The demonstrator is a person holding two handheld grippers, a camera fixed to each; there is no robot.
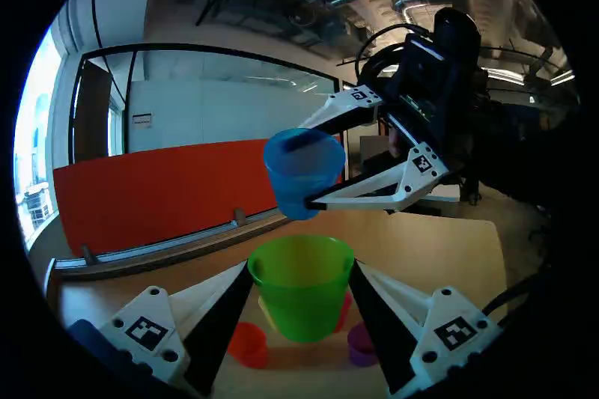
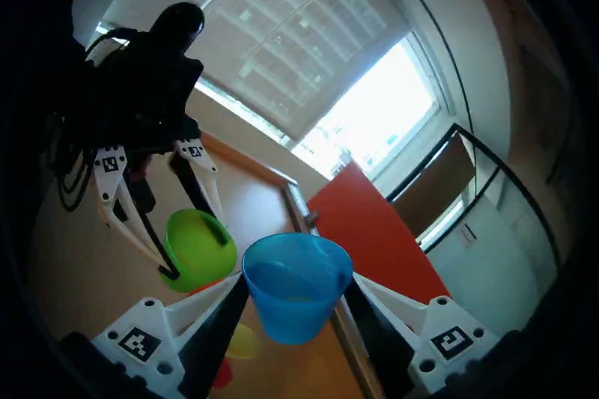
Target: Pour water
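The left hand-held gripper (image 1: 301, 279) grips the green cup (image 1: 302, 308). The right hand-held gripper (image 2: 297, 281) grips the blue cup (image 2: 296, 313), held higher.

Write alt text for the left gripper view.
The left tool grips a green cup above a wooden table; beyond it, the right tool holds a blue cup higher up. A red cup and a purple cup sit below.

Green cup (image 1: 302, 296); blue cup (image 1: 303, 171); orange-red panel (image 1: 165, 189); black-and-white checker tags (image 1: 146, 332)
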